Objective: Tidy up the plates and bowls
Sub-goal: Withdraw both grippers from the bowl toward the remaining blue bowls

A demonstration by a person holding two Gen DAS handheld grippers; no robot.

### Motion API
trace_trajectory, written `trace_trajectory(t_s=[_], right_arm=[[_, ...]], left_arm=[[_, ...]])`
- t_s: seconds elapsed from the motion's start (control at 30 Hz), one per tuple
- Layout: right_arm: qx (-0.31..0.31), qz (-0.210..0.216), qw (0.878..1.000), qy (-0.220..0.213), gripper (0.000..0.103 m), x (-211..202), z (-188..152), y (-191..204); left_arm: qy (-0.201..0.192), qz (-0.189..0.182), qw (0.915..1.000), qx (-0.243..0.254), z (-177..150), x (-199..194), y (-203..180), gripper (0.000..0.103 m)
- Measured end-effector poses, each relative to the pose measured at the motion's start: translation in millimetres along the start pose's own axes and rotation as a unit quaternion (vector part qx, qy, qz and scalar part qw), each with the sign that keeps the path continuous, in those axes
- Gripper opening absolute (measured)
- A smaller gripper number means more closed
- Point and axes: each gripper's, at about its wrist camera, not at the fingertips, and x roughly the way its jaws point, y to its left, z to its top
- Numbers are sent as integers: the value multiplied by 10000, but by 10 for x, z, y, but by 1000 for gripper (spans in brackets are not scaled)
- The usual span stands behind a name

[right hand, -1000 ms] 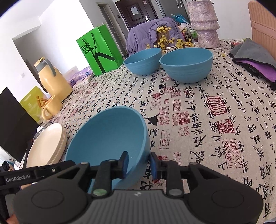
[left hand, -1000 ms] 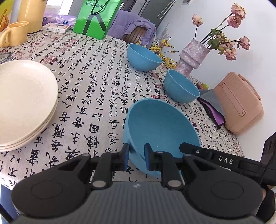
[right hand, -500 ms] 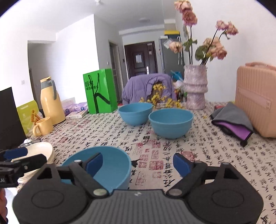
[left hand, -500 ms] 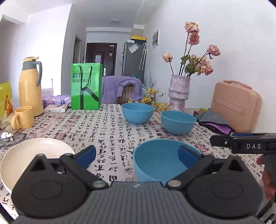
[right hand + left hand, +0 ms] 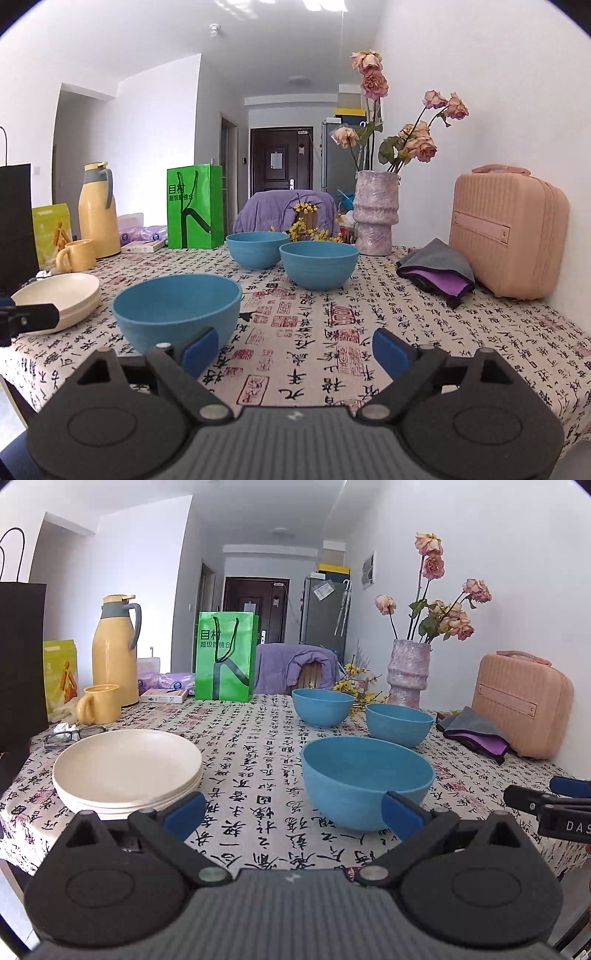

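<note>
Bowls: 3 blue bowls stand upright on the counter (image 5: 258,760). The near bowl (image 5: 365,782) sits close to the front edge; the middle bowl (image 5: 399,723) and the far bowl (image 5: 321,706) stand behind it, near each other but apart.
Plates: a stack of cream plates (image 5: 127,766) lies at the counter's left front, well apart from the near bowl.
Edges: the front edge of the counter runs just ahead of both sets of fingers; the right side ends against the wall, where a pink case (image 5: 522,705) stands.
Open room: a bare strip of patterned cloth lies between the plates and the near bowl, and a wider bare patch lies right of the near bowl, in front of a folded grey and purple cloth (image 5: 437,271).
Back of counter: a vase of dried roses (image 5: 408,674), a green bag (image 5: 225,657), a yellow jug (image 5: 114,653) and a yellow mug (image 5: 99,704).
Left fingers (image 5: 293,816): spread wide after just opening, holding nothing; the right-hand pad (image 5: 400,814) shows in front of the near bowl's lower wall, contact unclear.
Right fingers (image 5: 295,350): spread wide after just opening, holding nothing; the near bowl sits just past the left-hand pad (image 5: 199,349), outside the gap.
</note>
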Motion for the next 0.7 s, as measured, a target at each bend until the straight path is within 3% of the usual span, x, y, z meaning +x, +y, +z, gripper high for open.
trace_trajectory(t_s=[0.23, 0.7], right_arm=[[-21, -7, 10000, -64, 91, -186, -171, -22], [129, -77, 9998, -165, 91, -170, -141, -99]], left_arm=[[-113, 25, 9997, 194, -3, -92, -126, 103], [-197, 6, 9994, 301, 68, -40, -168, 103]])
